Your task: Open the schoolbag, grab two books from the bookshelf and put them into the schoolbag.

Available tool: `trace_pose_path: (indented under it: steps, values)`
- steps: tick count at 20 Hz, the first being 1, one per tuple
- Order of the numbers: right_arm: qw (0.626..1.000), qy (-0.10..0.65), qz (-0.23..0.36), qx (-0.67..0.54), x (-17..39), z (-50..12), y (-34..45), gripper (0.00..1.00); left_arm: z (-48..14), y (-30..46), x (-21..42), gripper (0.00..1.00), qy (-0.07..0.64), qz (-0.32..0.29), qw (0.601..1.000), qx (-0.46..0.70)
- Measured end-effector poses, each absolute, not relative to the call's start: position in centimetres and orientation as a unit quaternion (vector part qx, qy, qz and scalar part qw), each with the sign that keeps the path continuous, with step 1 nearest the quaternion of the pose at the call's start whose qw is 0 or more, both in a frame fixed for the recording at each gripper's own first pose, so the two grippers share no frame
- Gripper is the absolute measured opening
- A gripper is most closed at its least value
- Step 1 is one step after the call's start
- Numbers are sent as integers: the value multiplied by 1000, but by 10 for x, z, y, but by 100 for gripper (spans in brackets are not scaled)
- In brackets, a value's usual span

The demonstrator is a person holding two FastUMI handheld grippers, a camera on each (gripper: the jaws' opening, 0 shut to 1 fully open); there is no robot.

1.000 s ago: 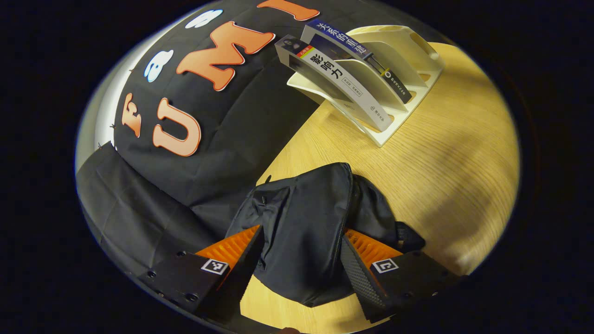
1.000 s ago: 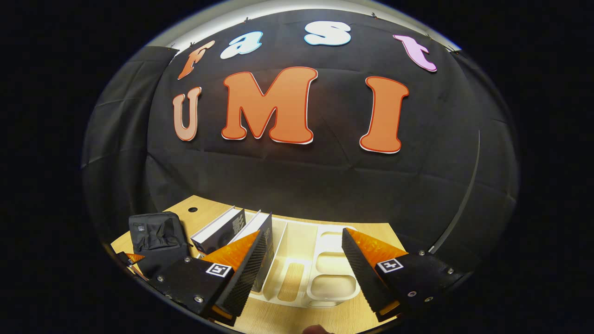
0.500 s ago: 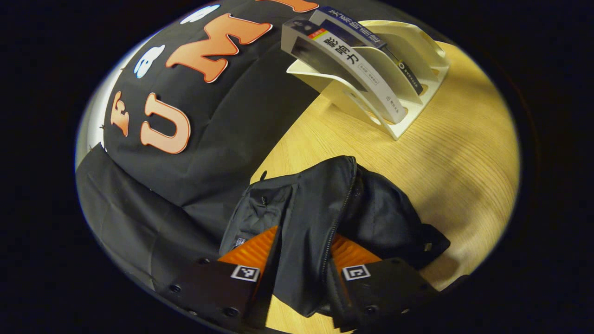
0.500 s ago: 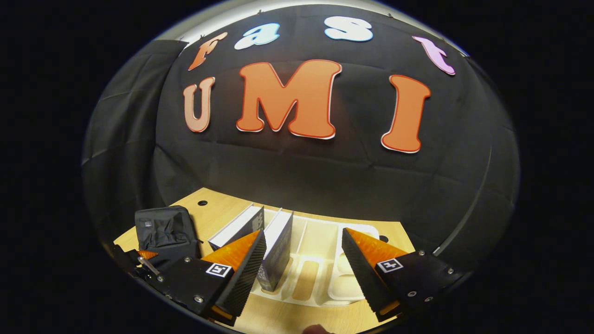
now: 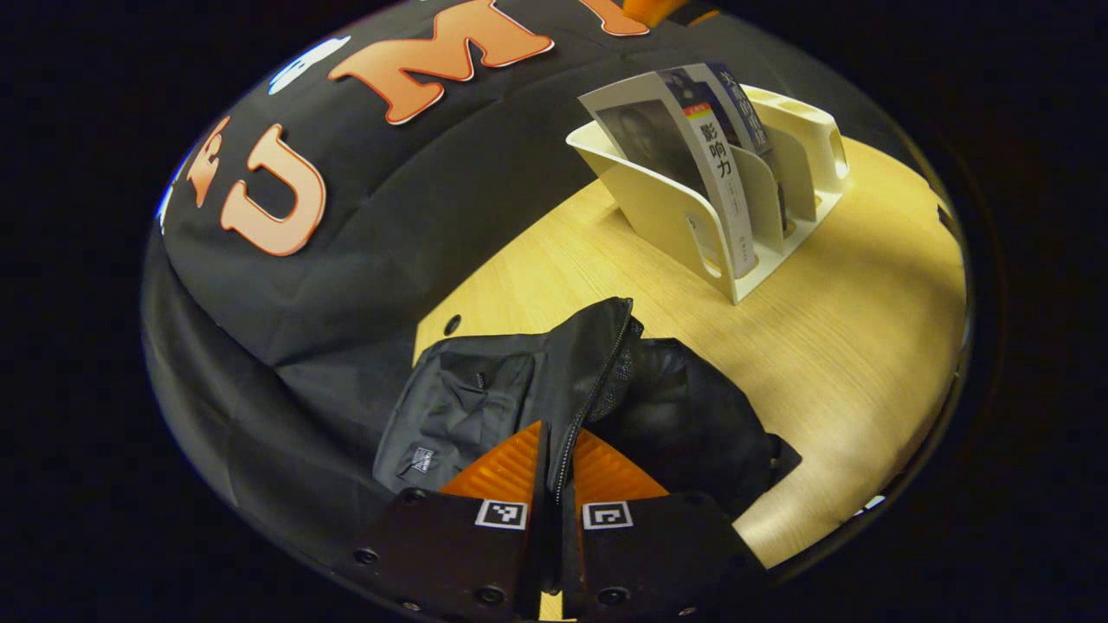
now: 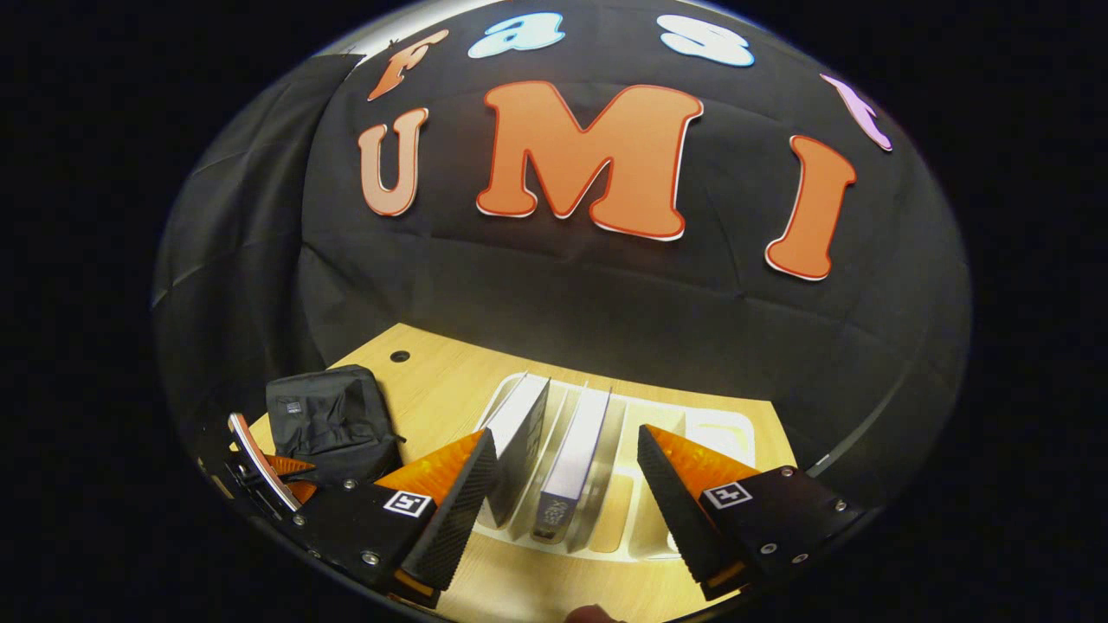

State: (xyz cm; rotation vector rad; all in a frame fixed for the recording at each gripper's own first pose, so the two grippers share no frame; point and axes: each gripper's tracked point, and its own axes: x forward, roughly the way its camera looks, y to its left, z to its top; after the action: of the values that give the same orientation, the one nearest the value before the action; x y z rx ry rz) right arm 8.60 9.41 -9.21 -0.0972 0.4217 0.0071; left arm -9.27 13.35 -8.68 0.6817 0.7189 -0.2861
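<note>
**Left pinches bag flap, right lined up on the books**

Left hand-held gripper point(image 5: 554, 472): fingers closed flat on the schoolbag point(image 5: 485, 398) flap, right at the zipper line point(image 5: 597, 381). Zip runs from the fingertips toward 12–1 o'clock in the left gripper view. Bag is black, soft, slumped on the bench point(image 5: 848, 329); the mouth looks partly parted to the right of the zip, with dark lining visible. Can't tell how far it's unzipped.

Right hand-held gripper point(image 6: 563, 467): jaws wide, holding nothing, hovering over the front of the bookshelf point(image 6: 718, 428). Two books stand in the rack's left slots, dead ahead at 12 o'clock, between the fingertips. White-spined book point(image 6: 567, 459) sits nearly centred in the gap; second book point(image 6: 519, 433) is just beside it at 11 o'clock, close to the left finger. Both stand on edge, leaning slightly, with their long axes running away from the hand-held gripper.

Judgement: right is the nearer hand for the books; left is busy on the bag. Straight-ahead advance should bracket the white-spined one. From the right gripper view, bag lies at 9 o'clock, well apart from the rack.

Rack is cream plastic with slanted dividers.
</note>
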Motion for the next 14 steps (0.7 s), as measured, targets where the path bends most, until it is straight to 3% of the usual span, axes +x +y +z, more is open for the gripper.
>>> trace_pose_path:
  steps: [14]
  values:
    - [932,360,6,-35,138,-127,146,98,-39,140,-73,7,351,-229,865,274]
